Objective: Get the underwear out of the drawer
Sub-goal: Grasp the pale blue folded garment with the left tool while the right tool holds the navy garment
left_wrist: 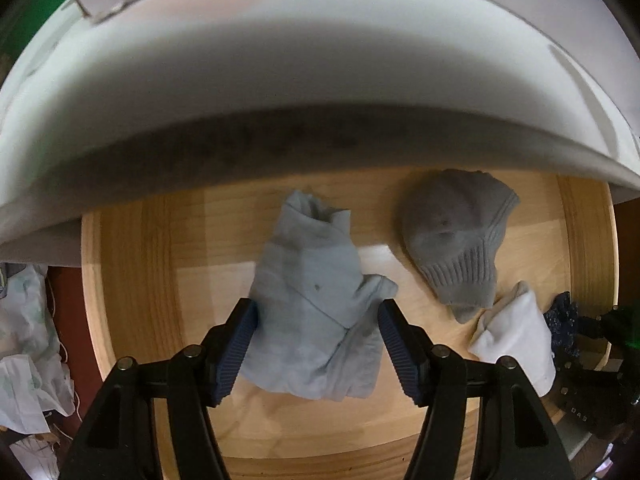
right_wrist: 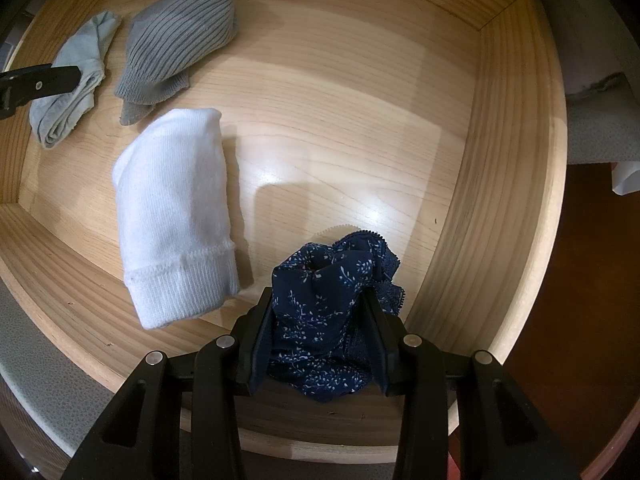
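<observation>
My right tool (right_wrist: 320,316) is clamped on the navy floral underwear (right_wrist: 320,320); fabric is bunched between both fingers, lace edge spilling out to the right. It sits at the near right of the wooden drawer (right_wrist: 500,200), close to the right wall; can't tell if it's lifted off the floor.

My left tool (left_wrist: 318,344) is spread, fingers on either side of a light blue folded garment (left_wrist: 312,312). The left pad looks to touch the cloth edge and the right one sits just beside it, not squeezing.

Outward from there, in the right view: white sock roll (right_wrist: 176,216) just left of the underwear, grey ribbed sock bundle (right_wrist: 176,44) far left, the light blue piece beyond it at the far left corner with my left tool's finger across it.

In the left view the navy underwear shows at the right edge. A white panel (left_wrist: 280,80) overhangs the far side of the drawer.
</observation>
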Available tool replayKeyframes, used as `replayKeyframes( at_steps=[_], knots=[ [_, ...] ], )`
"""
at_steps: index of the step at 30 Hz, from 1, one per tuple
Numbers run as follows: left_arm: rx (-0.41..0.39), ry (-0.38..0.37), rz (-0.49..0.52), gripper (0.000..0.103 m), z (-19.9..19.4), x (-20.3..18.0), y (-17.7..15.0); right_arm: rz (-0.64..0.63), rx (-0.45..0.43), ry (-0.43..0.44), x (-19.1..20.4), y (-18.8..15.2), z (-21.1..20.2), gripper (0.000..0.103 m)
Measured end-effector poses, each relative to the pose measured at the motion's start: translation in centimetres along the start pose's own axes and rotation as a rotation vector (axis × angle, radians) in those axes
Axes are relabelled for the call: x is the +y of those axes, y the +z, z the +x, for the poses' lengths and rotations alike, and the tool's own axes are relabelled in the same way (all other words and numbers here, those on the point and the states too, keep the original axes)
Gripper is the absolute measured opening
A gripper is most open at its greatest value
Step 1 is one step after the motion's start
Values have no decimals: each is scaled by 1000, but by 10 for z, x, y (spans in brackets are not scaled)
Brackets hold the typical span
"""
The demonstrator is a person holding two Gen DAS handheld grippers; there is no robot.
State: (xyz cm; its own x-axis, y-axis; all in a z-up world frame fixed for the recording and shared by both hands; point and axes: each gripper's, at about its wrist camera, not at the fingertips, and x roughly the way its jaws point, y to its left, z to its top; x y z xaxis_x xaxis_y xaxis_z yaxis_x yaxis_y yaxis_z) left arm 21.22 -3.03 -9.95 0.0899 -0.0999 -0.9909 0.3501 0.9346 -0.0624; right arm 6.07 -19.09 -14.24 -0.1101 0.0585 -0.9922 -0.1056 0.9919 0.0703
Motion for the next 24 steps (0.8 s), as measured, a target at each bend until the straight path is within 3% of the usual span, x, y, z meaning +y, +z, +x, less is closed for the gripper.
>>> replayKeyframes(
  at_steps=[7,13,24],
  knots=[
    [24,7,32,67,8,-3,4,-3,0,-1,0,2,0,37],
    [38,-26,-4,67,15,4,6,-4,0,-1,0,2,-1,37],
    [86,20,37,63,22,-2,7,-5,-1,-2,1,4,-2,37]
  ],
)
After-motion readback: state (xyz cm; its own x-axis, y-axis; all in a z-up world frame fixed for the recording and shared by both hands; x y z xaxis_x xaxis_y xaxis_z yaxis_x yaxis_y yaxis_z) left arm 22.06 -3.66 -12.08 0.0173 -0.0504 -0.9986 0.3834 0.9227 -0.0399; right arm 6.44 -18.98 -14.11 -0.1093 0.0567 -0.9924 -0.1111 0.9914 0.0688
